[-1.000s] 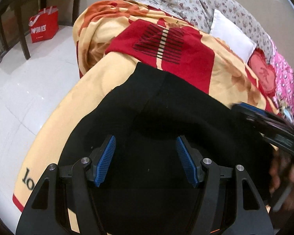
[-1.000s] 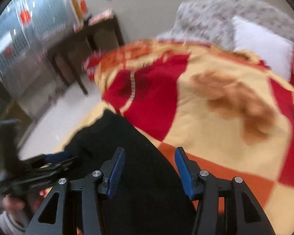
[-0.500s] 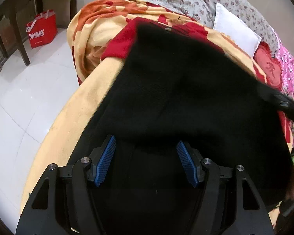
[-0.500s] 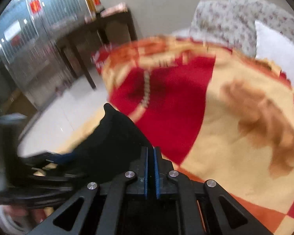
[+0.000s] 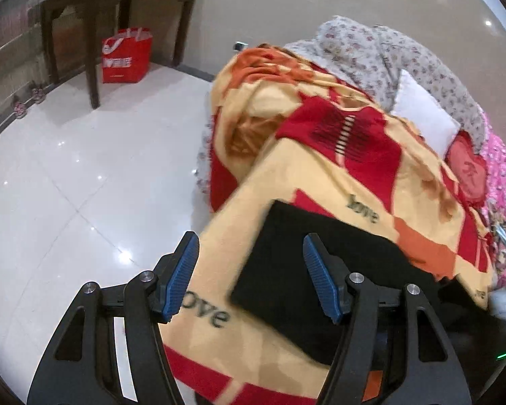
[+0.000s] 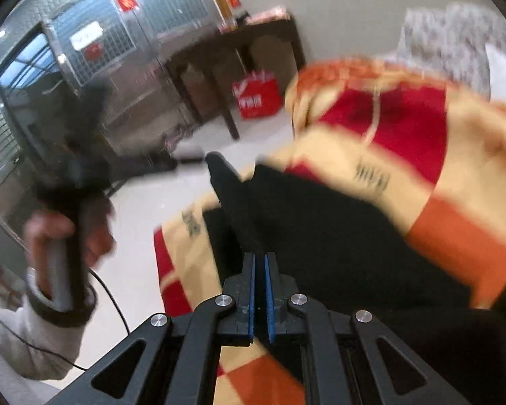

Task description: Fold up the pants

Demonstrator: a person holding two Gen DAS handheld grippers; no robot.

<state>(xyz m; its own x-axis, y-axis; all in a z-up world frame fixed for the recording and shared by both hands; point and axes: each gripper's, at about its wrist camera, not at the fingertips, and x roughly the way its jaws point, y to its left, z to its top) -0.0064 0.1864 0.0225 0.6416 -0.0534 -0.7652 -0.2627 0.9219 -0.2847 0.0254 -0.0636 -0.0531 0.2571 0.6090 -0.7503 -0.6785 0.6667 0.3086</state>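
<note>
One pair of black pants [image 5: 307,280] lies folded on the red-and-yellow blanket [image 5: 320,182] covering the bed, near its floor-side edge. Two tongs are present. The left tongs [image 5: 251,278] stand spread above the pants, pinching nothing. The right tongs [image 6: 259,290] are pressed together; black fabric rises just ahead of them, grip unconfirmed. One red bag [image 5: 126,55] stands beyond the blanket.

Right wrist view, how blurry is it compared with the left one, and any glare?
Right wrist view: heavy motion smear on the blanket and the hand; only the right gripper stays crisp. Left wrist view: mostly sharp, slight smear on the black pants, ceiling-light glints on the floor.
</note>
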